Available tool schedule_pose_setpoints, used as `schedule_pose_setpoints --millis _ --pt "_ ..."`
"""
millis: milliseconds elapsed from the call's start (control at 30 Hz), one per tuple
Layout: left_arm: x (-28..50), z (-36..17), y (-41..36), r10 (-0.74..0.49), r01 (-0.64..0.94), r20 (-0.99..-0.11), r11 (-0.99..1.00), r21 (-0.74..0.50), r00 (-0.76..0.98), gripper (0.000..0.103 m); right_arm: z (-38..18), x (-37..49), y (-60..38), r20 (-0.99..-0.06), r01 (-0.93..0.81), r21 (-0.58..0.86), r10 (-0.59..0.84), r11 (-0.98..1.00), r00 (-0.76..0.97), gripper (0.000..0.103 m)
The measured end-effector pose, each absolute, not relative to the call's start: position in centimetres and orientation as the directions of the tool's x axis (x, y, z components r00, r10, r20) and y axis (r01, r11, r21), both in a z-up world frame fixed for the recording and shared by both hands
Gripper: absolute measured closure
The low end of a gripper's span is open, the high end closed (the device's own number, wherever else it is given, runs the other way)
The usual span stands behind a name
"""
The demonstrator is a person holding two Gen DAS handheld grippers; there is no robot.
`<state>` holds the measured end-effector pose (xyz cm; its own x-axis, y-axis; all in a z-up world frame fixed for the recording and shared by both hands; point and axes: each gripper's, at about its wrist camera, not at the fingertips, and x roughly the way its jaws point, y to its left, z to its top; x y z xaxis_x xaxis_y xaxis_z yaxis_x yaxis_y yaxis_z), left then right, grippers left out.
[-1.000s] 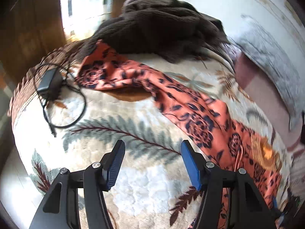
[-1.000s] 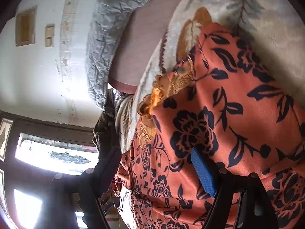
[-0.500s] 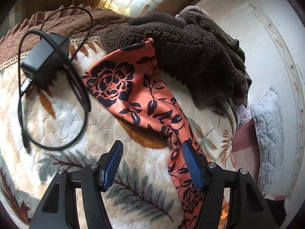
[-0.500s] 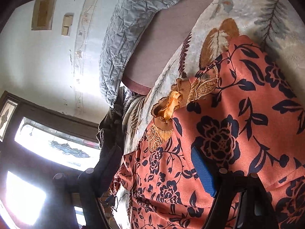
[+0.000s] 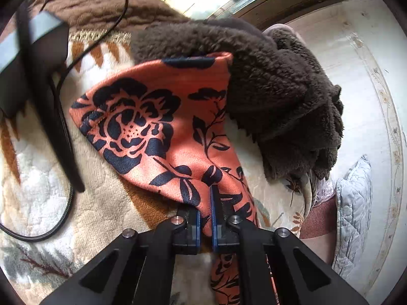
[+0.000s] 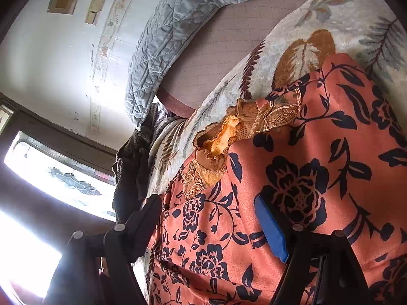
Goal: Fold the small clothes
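Observation:
An orange garment with a dark blue flower print [image 5: 152,127] lies stretched over a leaf-patterned blanket [image 5: 38,203]. My left gripper [image 5: 206,218] is shut on a narrow bunched part of it near one end. In the right wrist view the same garment [image 6: 318,178] fills the lower right, with its gold ruffled collar [image 6: 223,137] at the centre. My right gripper [image 6: 216,228] is open over the cloth, and its blue pad [image 6: 271,226] rests against the fabric.
A dark brown fleece blanket [image 5: 267,89] is piled over the garment's far end. A black power adapter [image 5: 28,58] with its cable lies at the left. A grey quilted pillow [image 6: 178,38] and mauve sheet [image 6: 229,50] lie beyond the collar. A window [image 6: 51,190] is at left.
My left gripper moved forward along the garment toward its far end and closed on the cloth. My right gripper stayed open, shifting slightly over the collar area.

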<state>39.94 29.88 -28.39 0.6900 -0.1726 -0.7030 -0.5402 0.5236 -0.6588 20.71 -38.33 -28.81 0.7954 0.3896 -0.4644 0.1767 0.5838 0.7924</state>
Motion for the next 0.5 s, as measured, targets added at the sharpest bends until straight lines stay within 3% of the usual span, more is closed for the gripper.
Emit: schedule_pose_setpoints --millis 233,367,500 --pt "39.1 -18.6 23.4 -0.149 -0.296 -0.666 0.81 -0.507 0.731 0.098 -27.7 19.6 -38.7 -0.432 0.166 0.8 0.36 0.577 0.827 0.025" --pt "37.1 -12.9 15.7 -0.218 -0.071 -0.639 0.916 -0.395 0.737 0.098 -26.5 18.3 -39.6 -0.389 0.153 0.82 0.34 0.551 0.856 0.024" --pt "34.4 -10.4 4.8 -0.323 0.173 -0.663 0.943 -0.284 0.675 0.098 -25.6 16.6 -41.1 -0.344 0.152 0.844 0.302 0.514 0.889 0.025"
